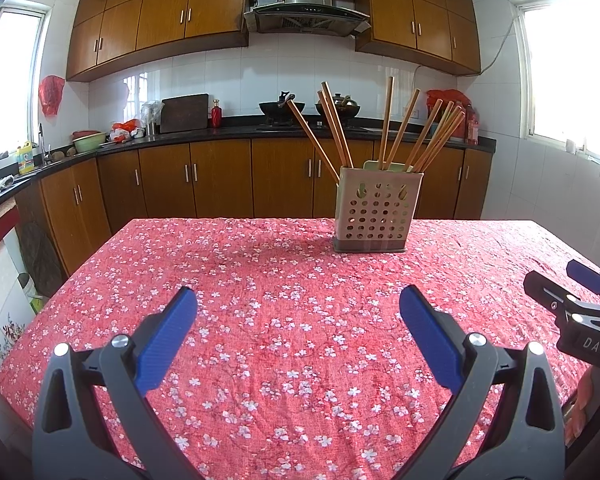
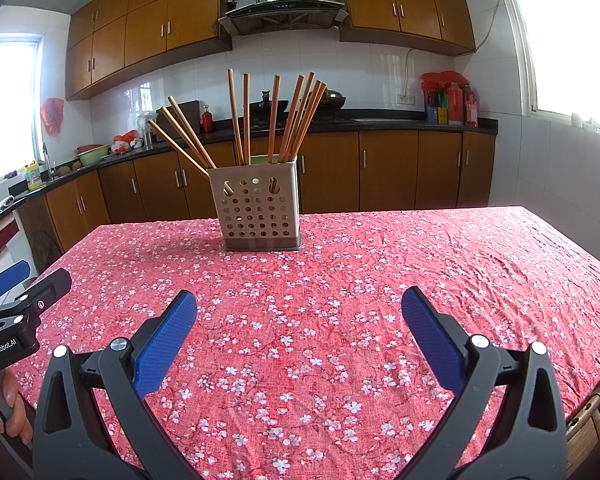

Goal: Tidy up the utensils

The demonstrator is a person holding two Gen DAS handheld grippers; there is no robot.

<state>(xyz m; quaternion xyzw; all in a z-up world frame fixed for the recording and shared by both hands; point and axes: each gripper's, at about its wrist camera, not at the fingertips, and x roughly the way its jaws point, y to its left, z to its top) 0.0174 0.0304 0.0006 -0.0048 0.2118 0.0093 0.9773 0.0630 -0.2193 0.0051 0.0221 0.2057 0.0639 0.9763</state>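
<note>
Chopsticks (image 2: 240, 120) fanned upright in a perforated holder (image 2: 258, 210) at the table's (image 2: 480, 264) far side, well apart from both tools. Likely light, stiff and slick: best pinched across the bare upper shafts, one at a time, with the light holder apt to tip. Left gripper (image 1: 298, 322) and right gripper (image 2: 298, 324) held low and level over the near cloth, side by side, blue pads spread wide, gripping nothing
</note>
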